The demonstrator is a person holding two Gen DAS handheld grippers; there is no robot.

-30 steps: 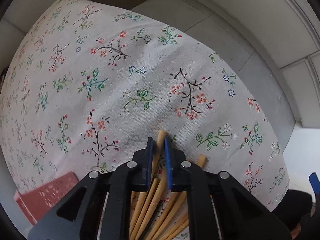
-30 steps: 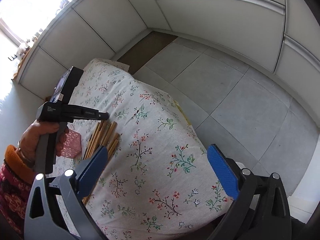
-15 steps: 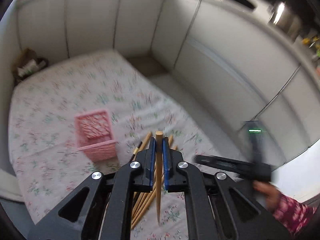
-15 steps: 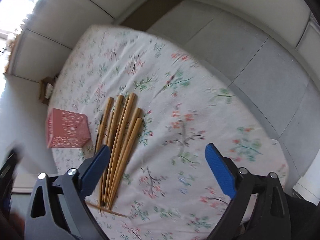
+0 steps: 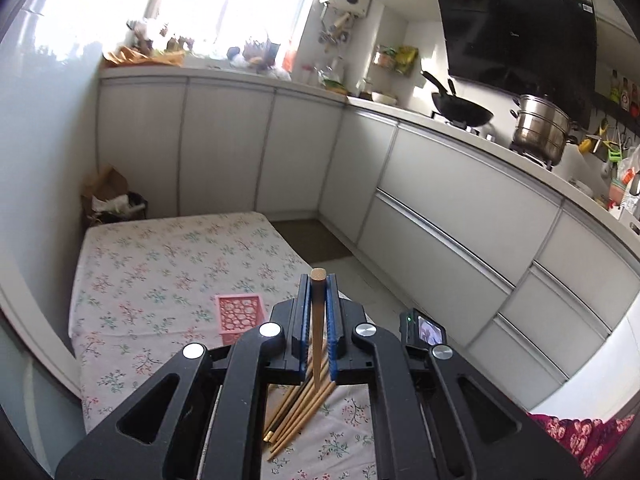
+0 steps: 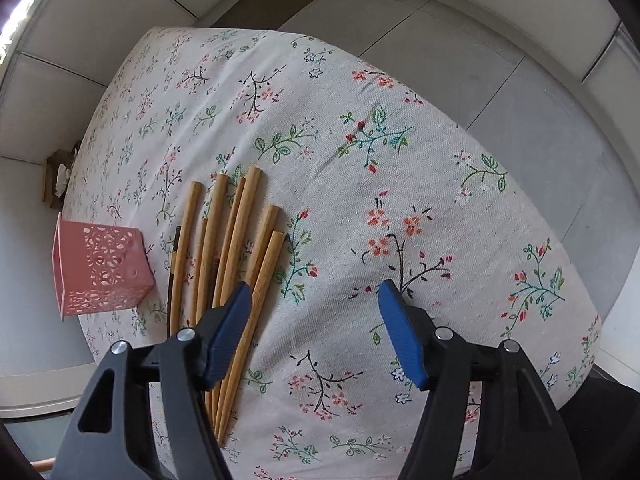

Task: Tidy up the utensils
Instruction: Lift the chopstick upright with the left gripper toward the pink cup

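My left gripper is shut on one wooden chopstick and holds it upright, raised well above the floral table. Several wooden chopsticks lie in a loose bundle below it, seen also in the right wrist view. A pink perforated holder stands on the table left of the bundle; it also shows in the right wrist view. My right gripper is open and empty, low over the table, its left fingertip above the rightmost chopsticks.
White kitchen cabinets run along the wall behind the table. A wok and a steel pot sit on the counter. A brown bag stands in the corner. Grey tiled floor lies beyond the table's edge.
My left gripper closed on one chopstick and lifted it high off the table, tilting up toward the cabinets. My right gripper dropped toward the chopstick bundle, still open.
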